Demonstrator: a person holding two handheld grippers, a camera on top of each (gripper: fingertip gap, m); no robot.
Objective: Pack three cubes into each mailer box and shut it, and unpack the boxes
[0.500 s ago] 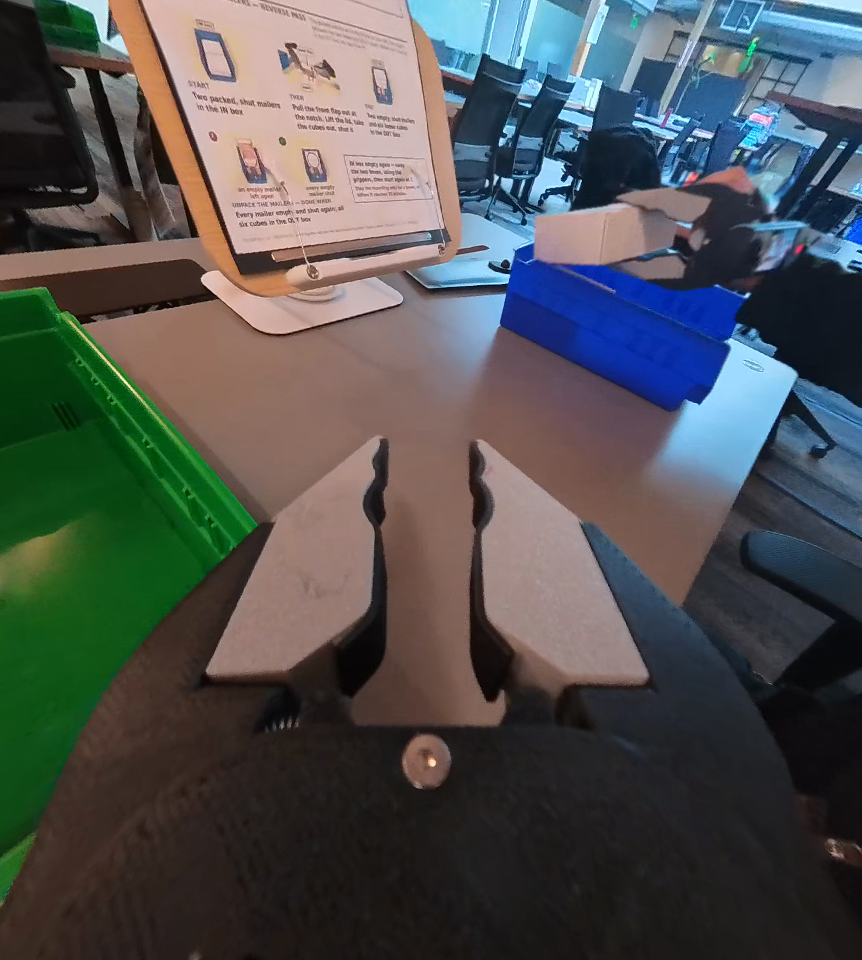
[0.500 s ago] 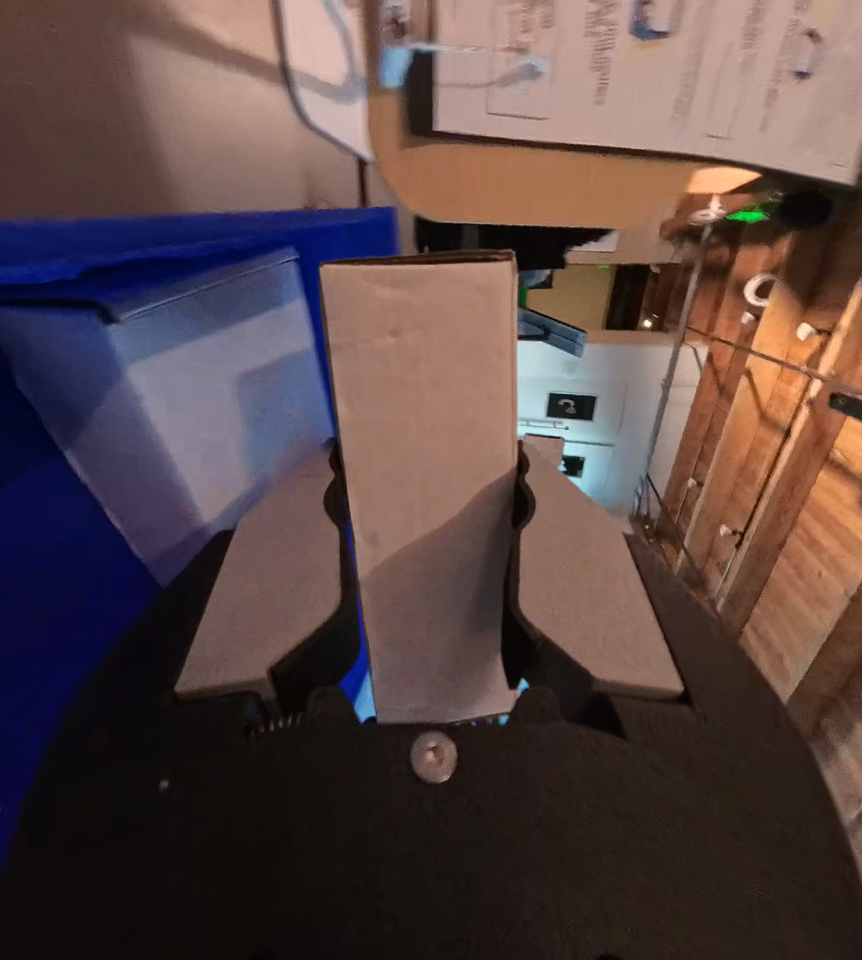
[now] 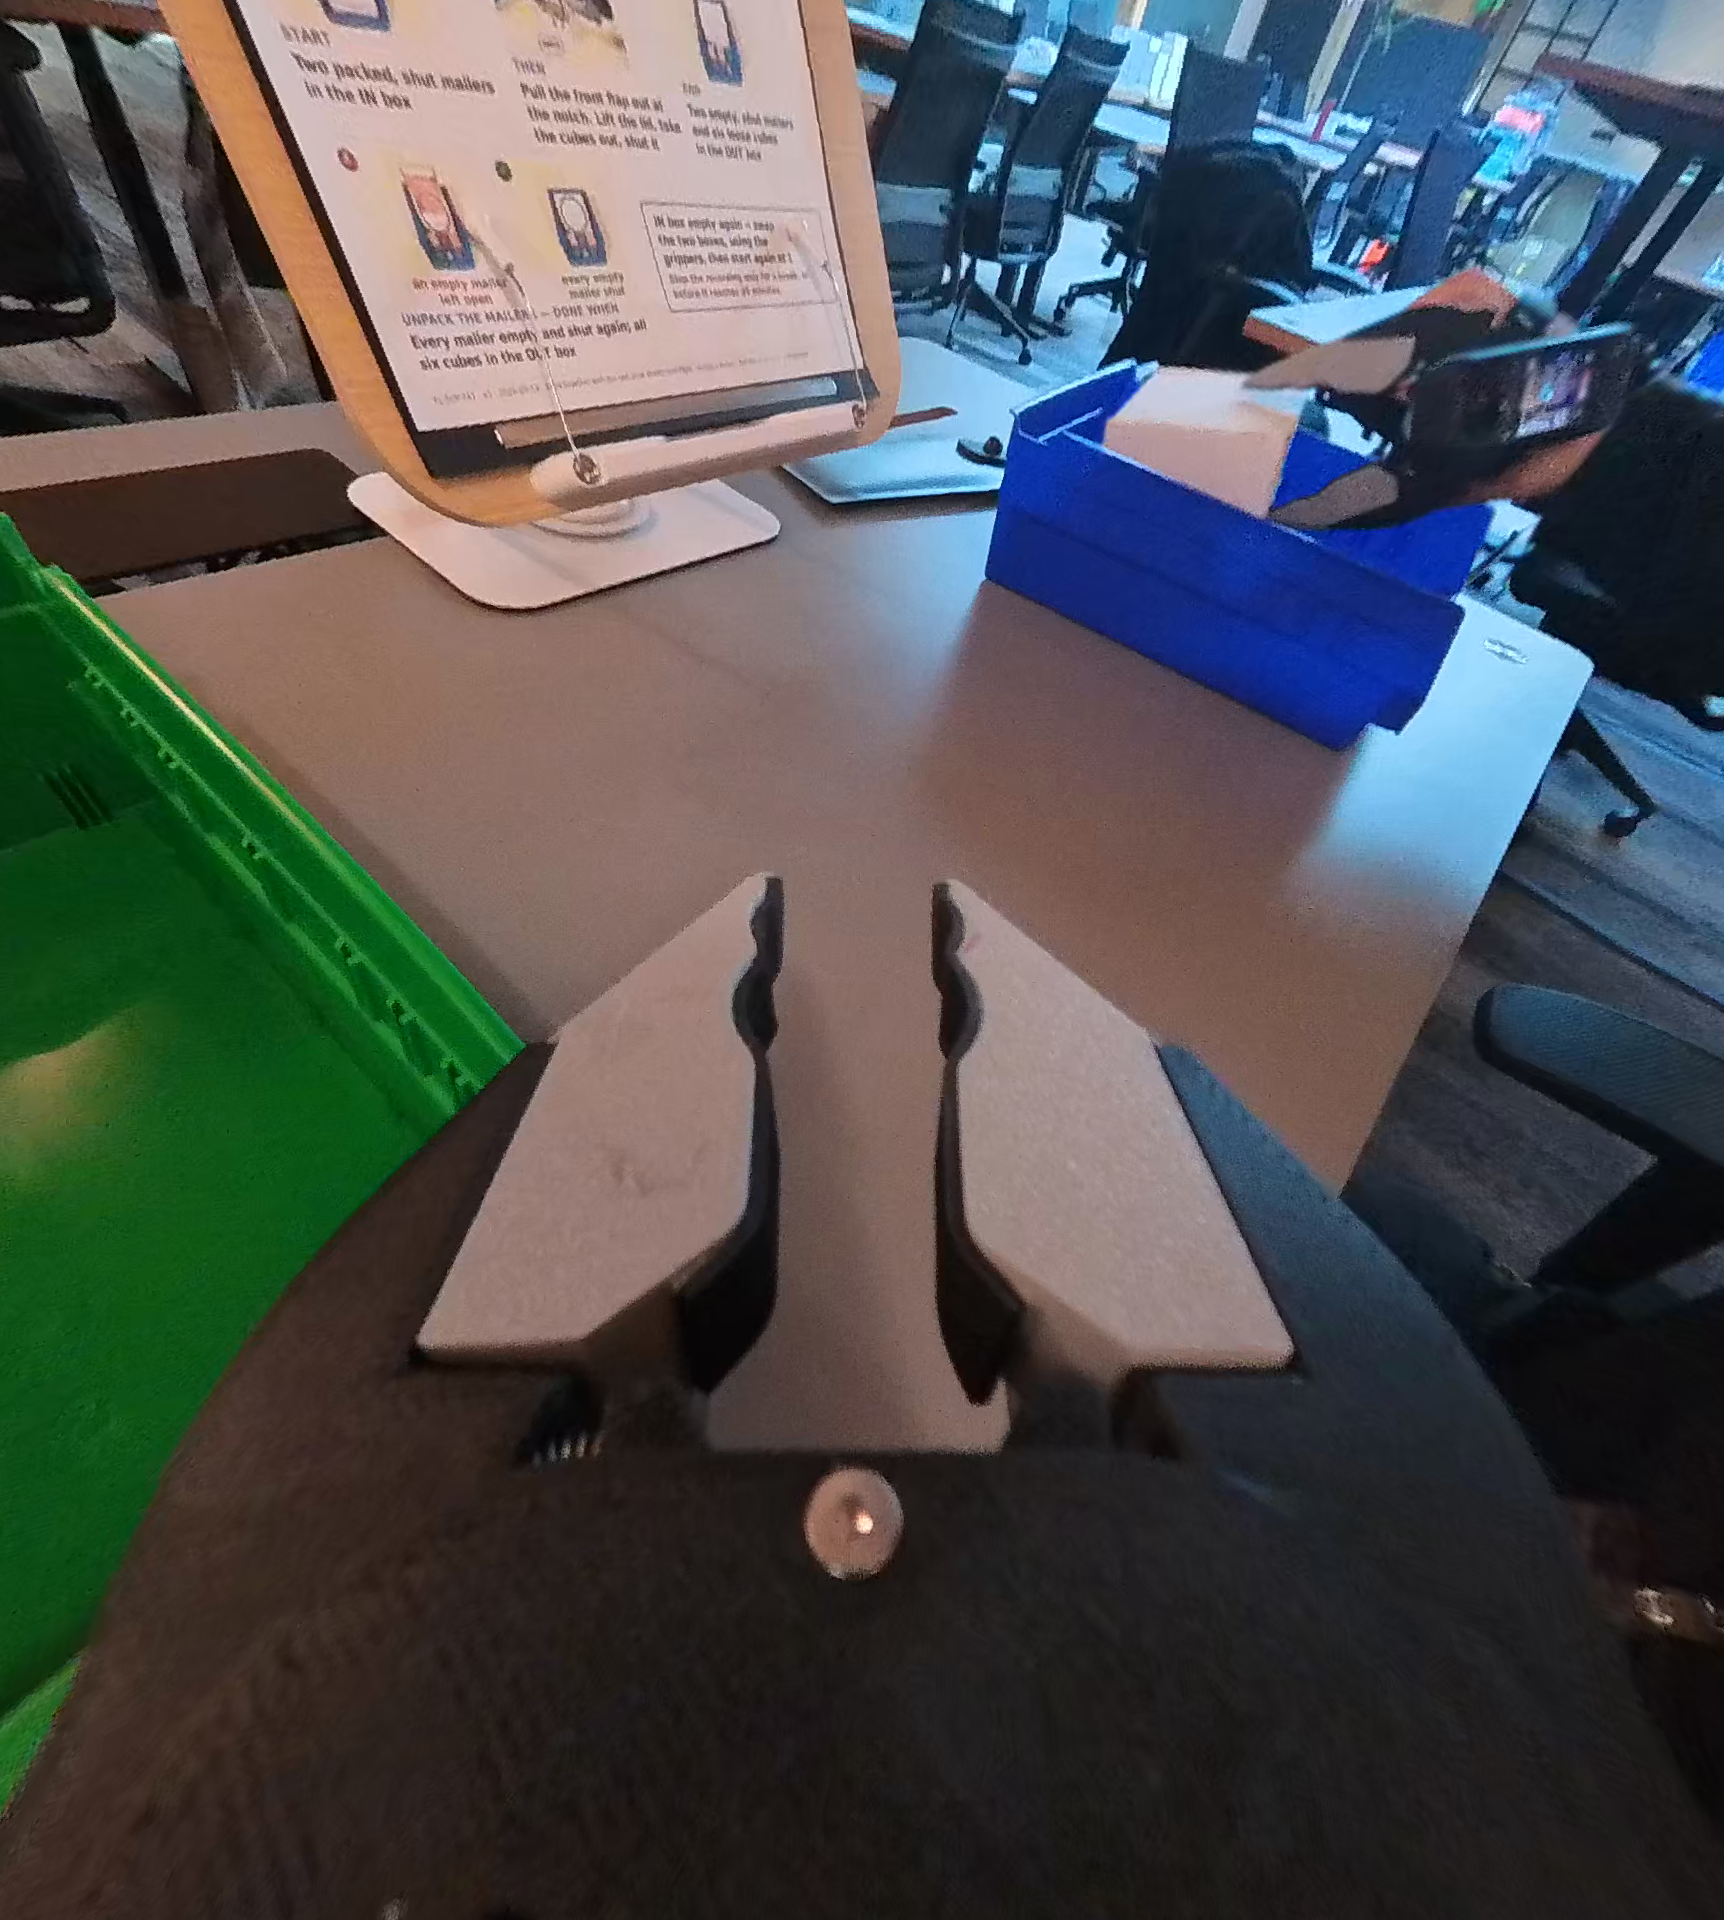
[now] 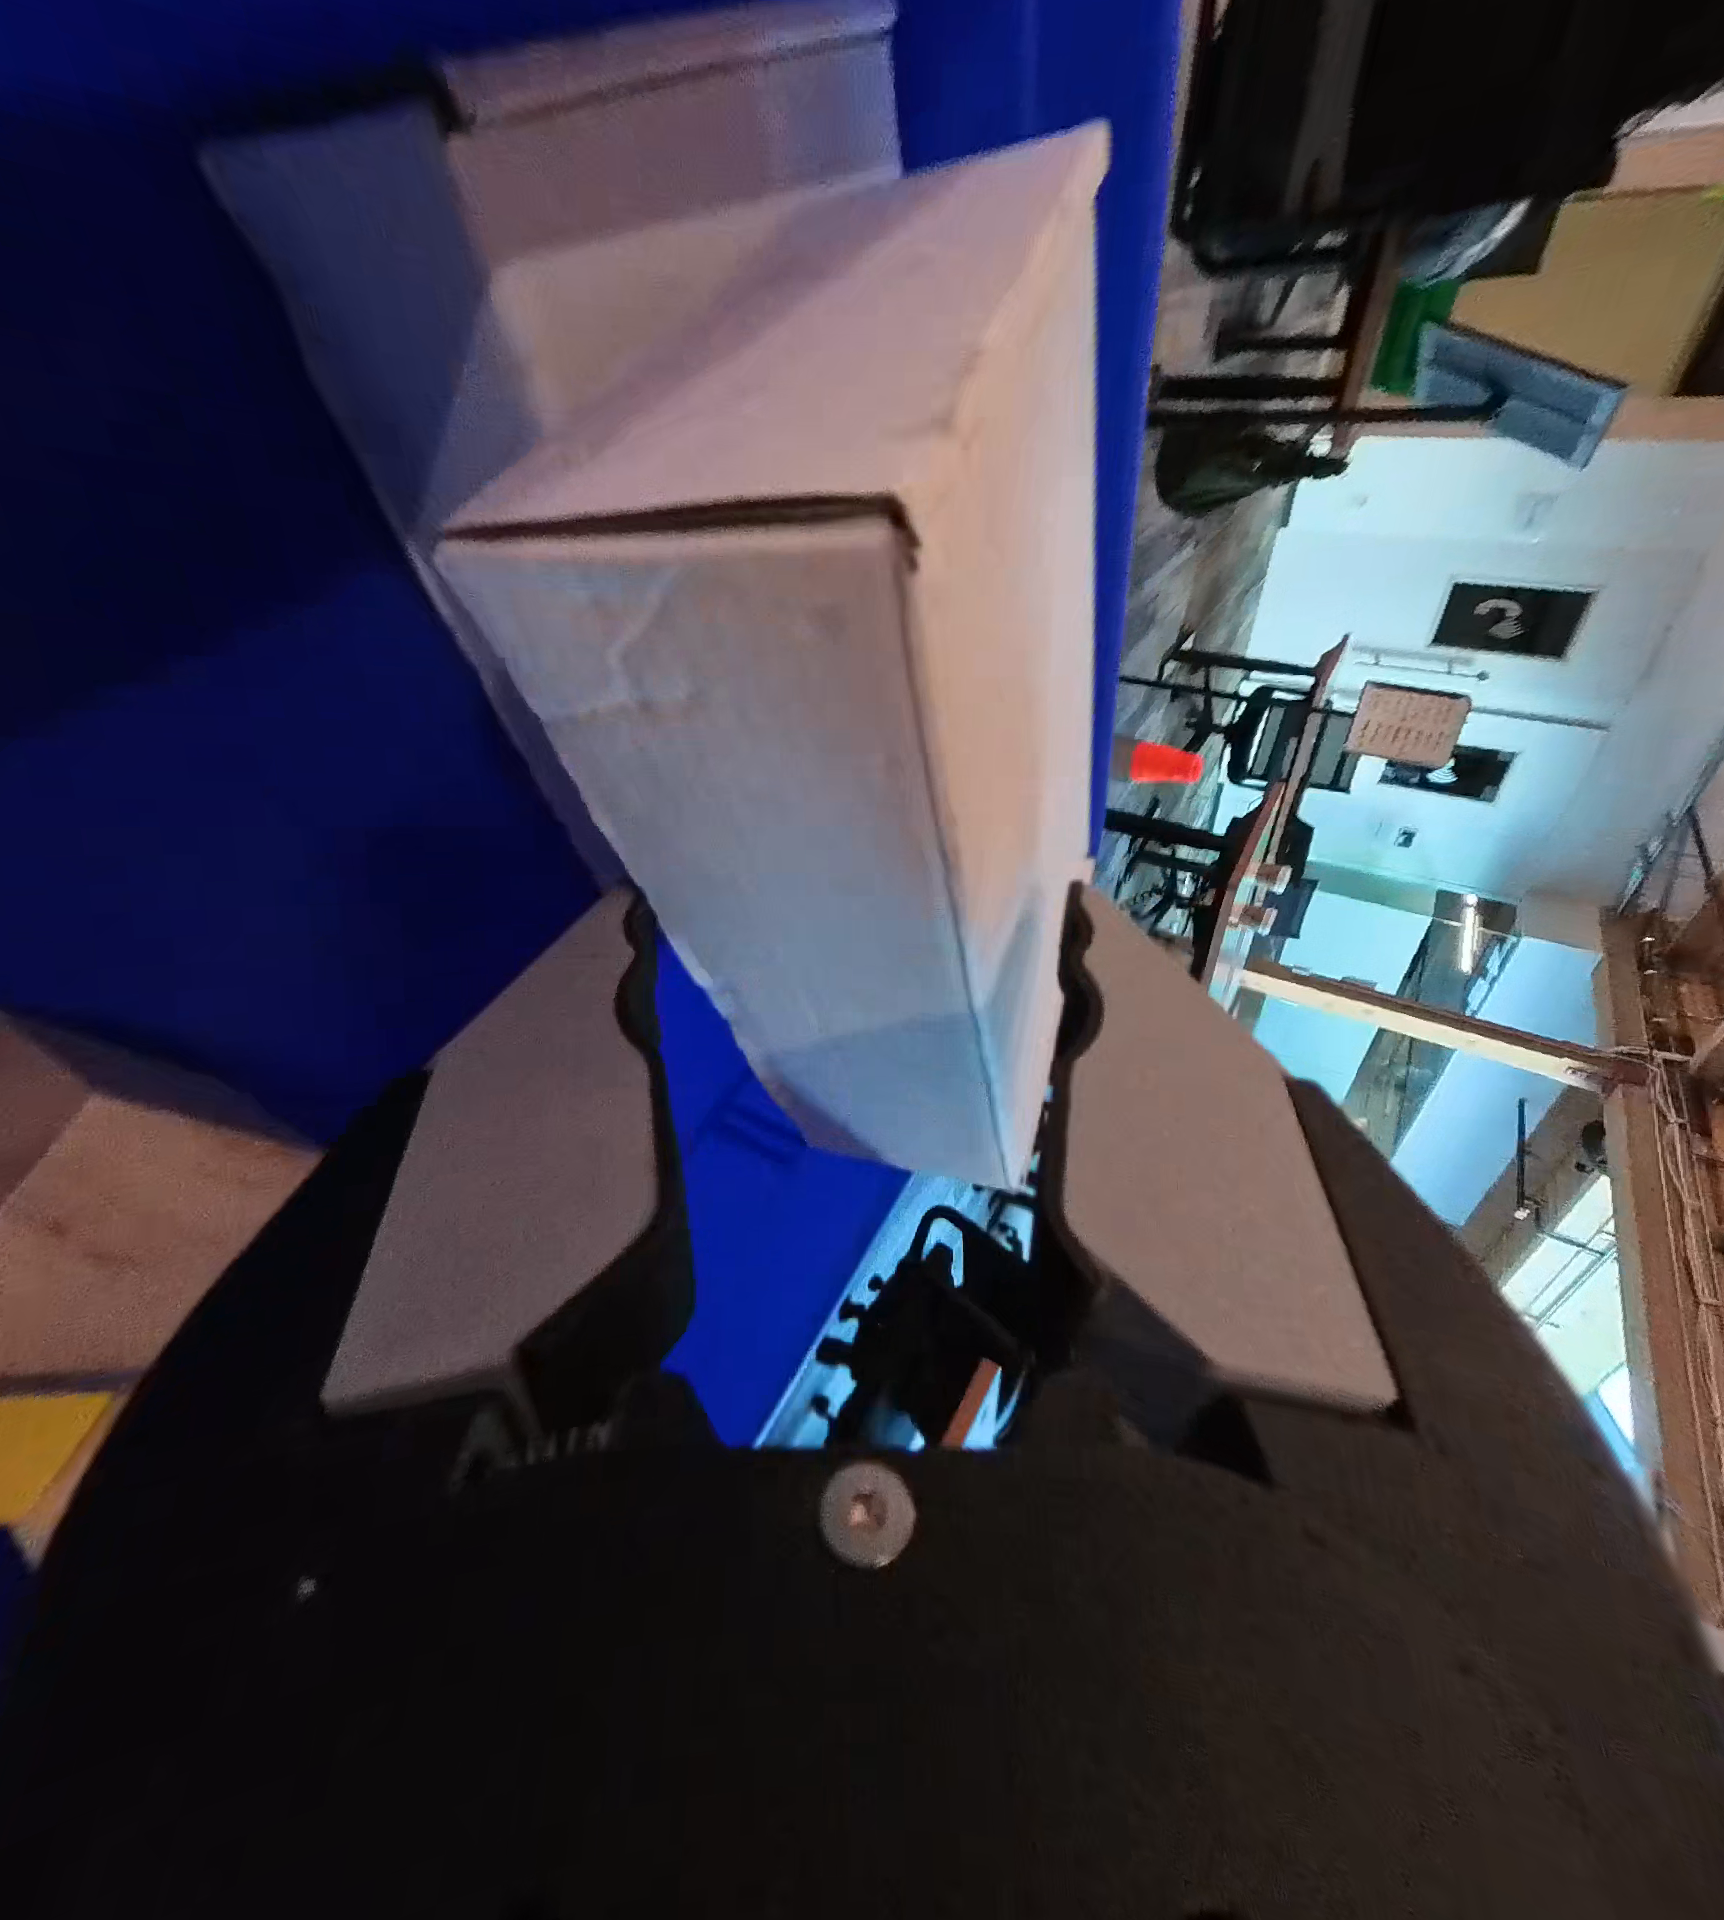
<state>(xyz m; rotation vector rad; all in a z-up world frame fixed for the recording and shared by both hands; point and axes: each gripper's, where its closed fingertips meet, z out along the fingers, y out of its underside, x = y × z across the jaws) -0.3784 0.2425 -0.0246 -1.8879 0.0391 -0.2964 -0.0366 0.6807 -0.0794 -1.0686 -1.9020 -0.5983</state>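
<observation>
While our left gripper (image 3: 856,935) waits with parted, empty fingers, well apart from the blue bin (image 3: 1222,592), our right gripper (image 4: 853,935) stands spread around the white mailer box (image 4: 796,727), whose long axis runs straight ahead of it into that bin.

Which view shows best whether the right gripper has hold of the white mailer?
The right wrist view: the right gripper is open, and the mailer touches at most one finger. The left wrist view shows both far off and blurred over the blue bin.
</observation>
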